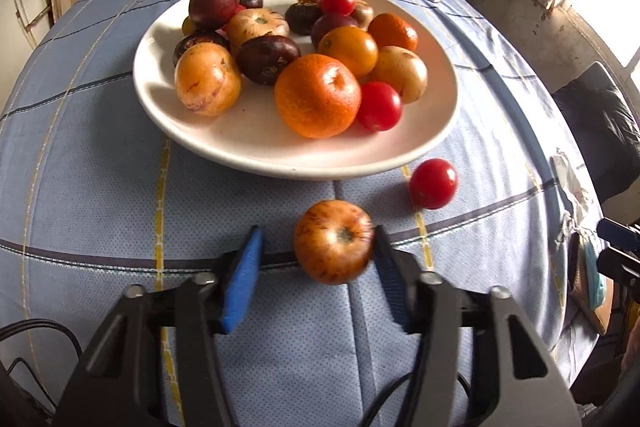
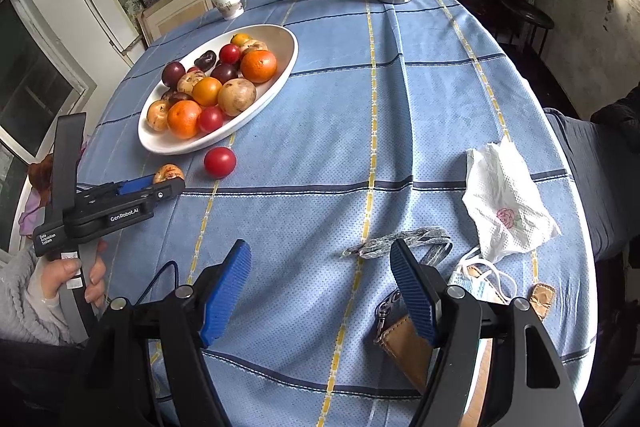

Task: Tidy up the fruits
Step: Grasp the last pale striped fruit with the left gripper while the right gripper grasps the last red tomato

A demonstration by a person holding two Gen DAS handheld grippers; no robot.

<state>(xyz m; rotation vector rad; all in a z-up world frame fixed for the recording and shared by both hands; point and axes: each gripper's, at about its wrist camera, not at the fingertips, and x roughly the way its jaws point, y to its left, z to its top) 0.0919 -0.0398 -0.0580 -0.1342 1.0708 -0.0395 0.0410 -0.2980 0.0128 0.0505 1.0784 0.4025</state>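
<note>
Left wrist view shows the left gripper [image 1: 316, 259] around a striped orange fruit [image 1: 334, 242] on the tablecloth [image 1: 100, 167], just in front of the plate [image 1: 248, 143] of fruits. One pad touches it, the other is apart, so it is not yet grasped. Next I would close fully, then lift it to the plate. The right gripper [image 2: 320, 291] hangs released, holding nothing; a red tomato [image 2: 219, 161] also waits beside the plate.

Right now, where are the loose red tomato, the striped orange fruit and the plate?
Red tomato [image 1: 433, 183], left wrist view, its middle.
Striped orange fruit [image 1: 334, 242], left wrist view, top by the stem.
Plate [image 1: 256, 147], left wrist view, bare near rim.
</note>
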